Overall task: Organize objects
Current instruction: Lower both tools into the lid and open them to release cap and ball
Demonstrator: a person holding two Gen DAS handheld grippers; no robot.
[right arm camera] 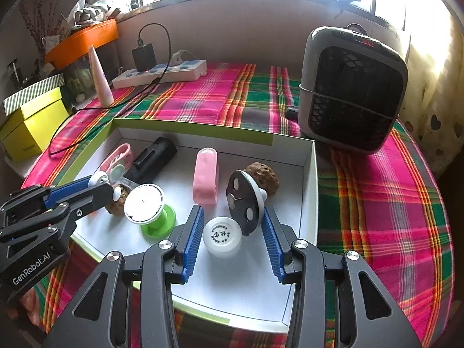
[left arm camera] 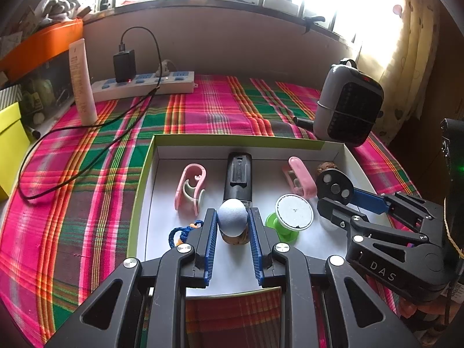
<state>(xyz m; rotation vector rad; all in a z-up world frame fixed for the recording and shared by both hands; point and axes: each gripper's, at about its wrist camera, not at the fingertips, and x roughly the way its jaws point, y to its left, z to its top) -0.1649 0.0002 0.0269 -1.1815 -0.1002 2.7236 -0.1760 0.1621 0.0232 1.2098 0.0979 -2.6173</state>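
Tray (right arm camera: pixel 308 174) walls close around crowded items, bare floor only along near edge. Left gripper (left arm camera: pixel 232 226) clamped on pale egg-shaped ball (left arm camera: pixel 233 217) mid-tray; right gripper (right arm camera: pixel 230 232) half apart, straddling white cap (right arm camera: pixel 222 236), pads clear, beside black magnet disc (right arm camera: pixel 242 201).

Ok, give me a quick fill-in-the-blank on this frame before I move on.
The left gripper is ___ on the pale ball.
The right gripper stands open around the ___ cap.
The spool in the tray stands on a ___ base.
Missing words: shut; white; green.
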